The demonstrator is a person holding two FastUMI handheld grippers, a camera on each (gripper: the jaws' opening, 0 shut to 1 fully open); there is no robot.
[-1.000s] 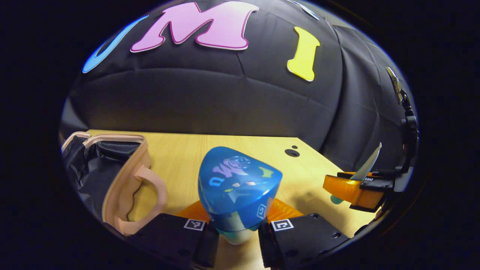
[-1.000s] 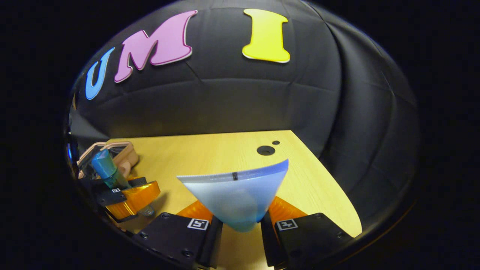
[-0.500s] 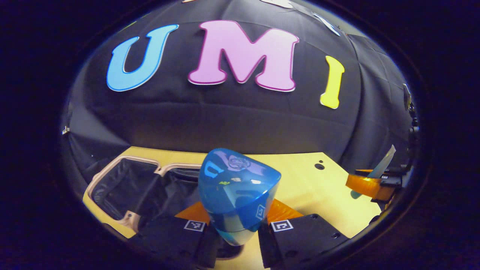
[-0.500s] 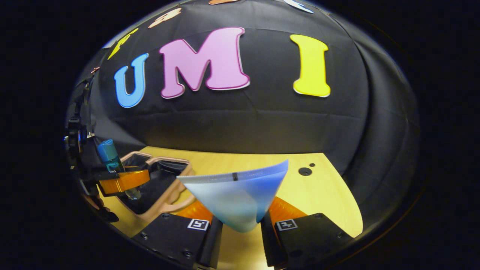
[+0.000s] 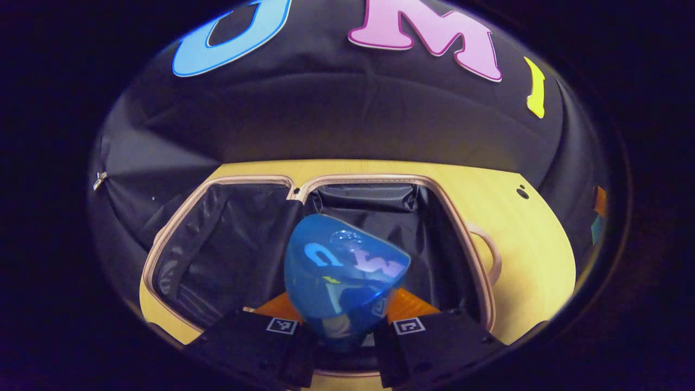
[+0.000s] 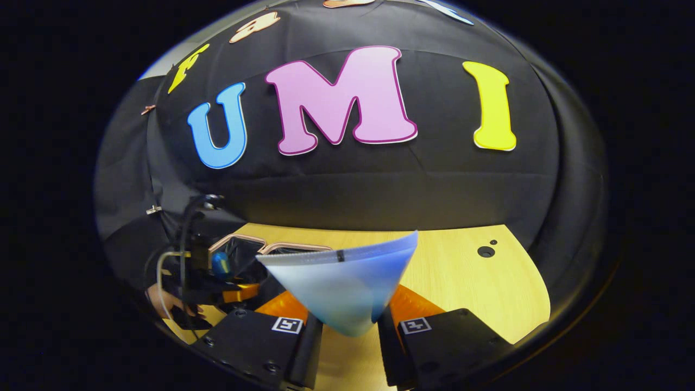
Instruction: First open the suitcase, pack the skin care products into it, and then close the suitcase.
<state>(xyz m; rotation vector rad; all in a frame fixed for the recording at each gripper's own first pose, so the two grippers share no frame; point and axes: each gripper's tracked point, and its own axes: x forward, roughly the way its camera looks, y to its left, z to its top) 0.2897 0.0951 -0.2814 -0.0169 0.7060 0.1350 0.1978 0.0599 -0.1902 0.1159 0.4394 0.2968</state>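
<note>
In the left gripper view, my left gripper [image 5: 345,328] is shut on a bottle with a glossy blue cap [image 5: 342,271], held above the open suitcase [image 5: 461,228], which lies flat with its two black-lined halves side by side and a pale pink rim. In the right gripper view, my right gripper [image 6: 347,326] is shut on a pale blue tube [image 6: 342,282], its flat crimped end pointing up. Far left in that view the left gripper [image 6: 228,285] with the blue bottle [image 6: 220,264] hangs over the suitcase [image 6: 255,248], a hand [image 6: 163,301] behind it.
The suitcase lies on a light wooden table [image 5: 537,255] [image 6: 472,282] with a small round hole [image 6: 485,251] near its back right corner. A pale pink handle [image 5: 491,255] sticks out of the suitcase's right side. The black booth wall stands close behind the table.
My left gripper has carried the blue bottle leftward from above the bare table to above the open suitcase and tilted down. My right gripper has turned left, still holding the tube.
</note>
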